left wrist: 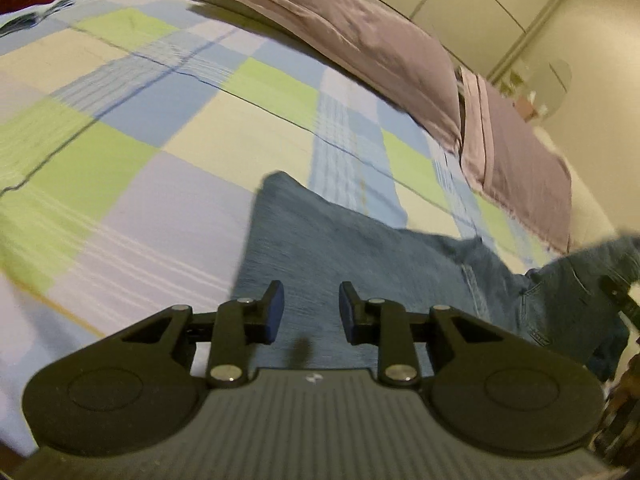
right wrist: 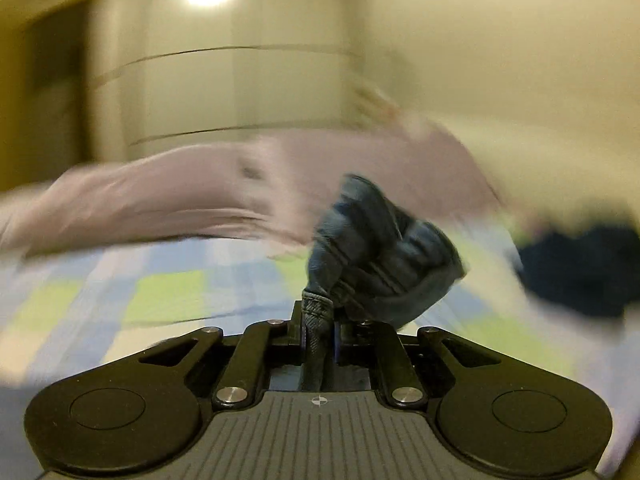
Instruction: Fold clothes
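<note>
Risk: right gripper [right wrist: 320,334] fingers clench only a bunched edge of the blue denim jeans [left wrist: 360,256]; fast swing may slip it. Left gripper [left wrist: 311,312] fingers released, jeans leg at 12 o'clock unpinned on the checked bedspread [left wrist: 160,120].

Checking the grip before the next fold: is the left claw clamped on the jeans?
No, the left claw is open, its pads apart above the jeans with nothing between them.

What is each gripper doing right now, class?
Left gripper: open, empty, above the blue denim jeans.
Right gripper: closed on a bunched fold of the jeans.
</note>
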`<action>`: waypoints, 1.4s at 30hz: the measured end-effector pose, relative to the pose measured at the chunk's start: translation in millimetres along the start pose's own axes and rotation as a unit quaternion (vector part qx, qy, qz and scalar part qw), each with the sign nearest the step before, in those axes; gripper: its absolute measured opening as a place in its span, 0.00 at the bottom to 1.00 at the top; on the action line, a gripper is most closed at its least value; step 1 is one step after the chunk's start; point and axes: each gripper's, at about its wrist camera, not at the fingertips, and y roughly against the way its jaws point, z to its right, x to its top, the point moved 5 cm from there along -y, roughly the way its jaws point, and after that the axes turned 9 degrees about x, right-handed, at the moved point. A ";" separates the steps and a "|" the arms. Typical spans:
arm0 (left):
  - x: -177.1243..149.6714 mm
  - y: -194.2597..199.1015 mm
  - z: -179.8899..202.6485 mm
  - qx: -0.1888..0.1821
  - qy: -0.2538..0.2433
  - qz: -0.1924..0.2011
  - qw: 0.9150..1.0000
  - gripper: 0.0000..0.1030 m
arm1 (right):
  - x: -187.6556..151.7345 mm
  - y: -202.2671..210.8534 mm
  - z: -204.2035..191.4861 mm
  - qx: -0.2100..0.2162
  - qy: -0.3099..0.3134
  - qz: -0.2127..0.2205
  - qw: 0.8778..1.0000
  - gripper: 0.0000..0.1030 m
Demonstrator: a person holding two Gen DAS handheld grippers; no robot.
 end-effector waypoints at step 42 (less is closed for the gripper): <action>-32.2 -58.7 38.4 -0.120 0.218 -0.058 0.967 0.42 | -107.0 -23.2 50.7 0.131 -0.475 -0.157 0.856 0.76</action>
